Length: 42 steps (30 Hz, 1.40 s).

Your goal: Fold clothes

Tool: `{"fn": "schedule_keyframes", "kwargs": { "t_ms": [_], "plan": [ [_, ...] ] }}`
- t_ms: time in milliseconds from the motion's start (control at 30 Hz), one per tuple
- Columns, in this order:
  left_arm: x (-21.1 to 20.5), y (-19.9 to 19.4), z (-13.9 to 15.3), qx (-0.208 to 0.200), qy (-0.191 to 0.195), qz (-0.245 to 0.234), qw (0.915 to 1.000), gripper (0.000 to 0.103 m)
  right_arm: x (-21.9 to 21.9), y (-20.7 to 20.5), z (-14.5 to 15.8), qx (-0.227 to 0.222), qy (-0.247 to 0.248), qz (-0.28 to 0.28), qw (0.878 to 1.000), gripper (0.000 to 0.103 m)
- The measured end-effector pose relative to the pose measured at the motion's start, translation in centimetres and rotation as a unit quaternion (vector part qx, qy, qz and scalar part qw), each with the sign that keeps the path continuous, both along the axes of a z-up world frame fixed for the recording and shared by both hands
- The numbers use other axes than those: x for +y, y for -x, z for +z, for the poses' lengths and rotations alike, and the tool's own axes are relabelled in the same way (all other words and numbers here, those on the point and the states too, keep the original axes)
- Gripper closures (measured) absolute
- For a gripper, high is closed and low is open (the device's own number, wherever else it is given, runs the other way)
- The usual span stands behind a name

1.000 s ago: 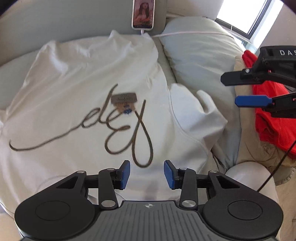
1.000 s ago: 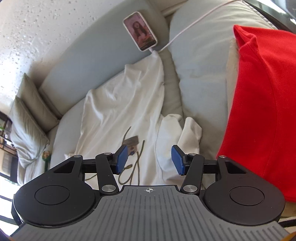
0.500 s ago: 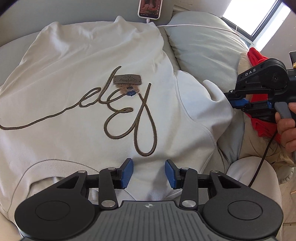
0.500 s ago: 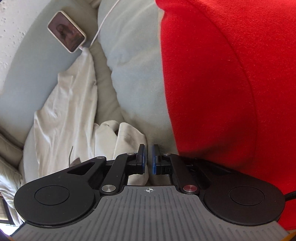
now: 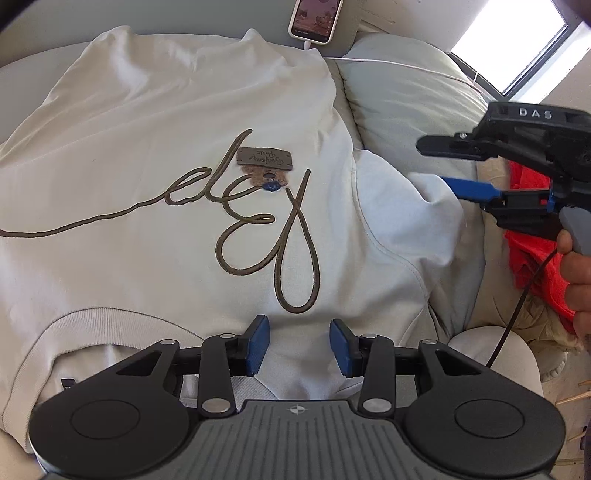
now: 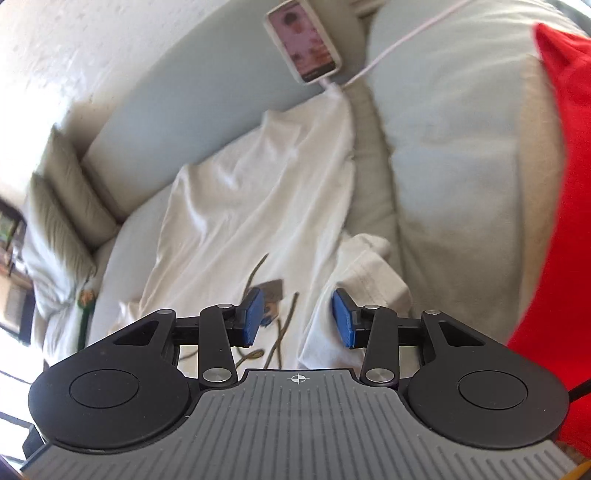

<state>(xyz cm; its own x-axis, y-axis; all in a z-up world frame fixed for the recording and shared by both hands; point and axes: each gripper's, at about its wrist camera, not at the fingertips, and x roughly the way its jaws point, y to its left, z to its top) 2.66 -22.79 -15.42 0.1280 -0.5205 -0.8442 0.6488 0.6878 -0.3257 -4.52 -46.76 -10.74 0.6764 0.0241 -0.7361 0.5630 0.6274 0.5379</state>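
Observation:
A cream T-shirt (image 5: 155, 155) with brown script lettering lies flat on a grey sofa, collar toward me. It also shows in the right wrist view (image 6: 240, 206). Its right sleeve (image 5: 402, 218) is bunched beside a cushion. My left gripper (image 5: 299, 345) is open and empty, just above the shirt near the collar. My right gripper (image 6: 298, 319) is open and empty, hovering over the sleeve (image 6: 365, 273). It shows in the left wrist view (image 5: 456, 164) at the sleeve's tip.
A phone (image 5: 314, 18) on a white charging cable leans on the sofa back. A grey cushion (image 5: 406, 88) lies right of the shirt. A red garment (image 6: 569, 184) is piled at the far right. Pillows (image 6: 62, 206) sit at the sofa's left end.
My right gripper was shut half a second ago near the red garment; it has opened and swung back left over the sleeve. My left gripper moved slightly closer to the collar.

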Motion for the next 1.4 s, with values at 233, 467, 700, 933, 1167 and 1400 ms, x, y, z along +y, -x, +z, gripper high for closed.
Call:
{"fn": "schedule_keyframes", "kwargs": {
  "t_ms": [233, 467, 700, 933, 1167, 1400],
  "plan": [
    [0.0, 0.0, -0.1, -0.001, 0.001, 0.0, 1.0, 0.063, -3.2, 2.1, -1.6, 0.047, -0.049, -0.092, 0.994, 0.07],
    [-0.1, 0.3, -0.1, -0.01, -0.002, -0.001, 1.0, 0.063, -1.7, -0.1, -3.7, 0.145, -0.011, -0.099, 0.984, 0.062],
    [0.2, 0.4, -0.2, -0.007, 0.006, 0.001, 1.0, 0.063, -0.8, -0.9, -4.8, 0.137, 0.008, -0.121, 0.983, 0.101],
    [0.5, 0.0, -0.3, 0.005, 0.017, 0.012, 0.9998, 0.063, 5.6, -2.0, 0.8, 0.005, 0.181, 0.039, 0.983, 0.1],
    [3.1, -0.7, 1.1, 0.038, 0.01, 0.033, 0.9987, 0.063, 12.5, -2.6, 1.4, 0.012, 0.146, 0.268, 0.952, 0.058],
    [5.7, -1.9, 0.5, 0.075, 0.042, 0.078, 0.9933, 0.068, 9.0, 3.4, 4.8, -0.067, 0.086, 0.176, 0.978, 0.049]
  ]
}}
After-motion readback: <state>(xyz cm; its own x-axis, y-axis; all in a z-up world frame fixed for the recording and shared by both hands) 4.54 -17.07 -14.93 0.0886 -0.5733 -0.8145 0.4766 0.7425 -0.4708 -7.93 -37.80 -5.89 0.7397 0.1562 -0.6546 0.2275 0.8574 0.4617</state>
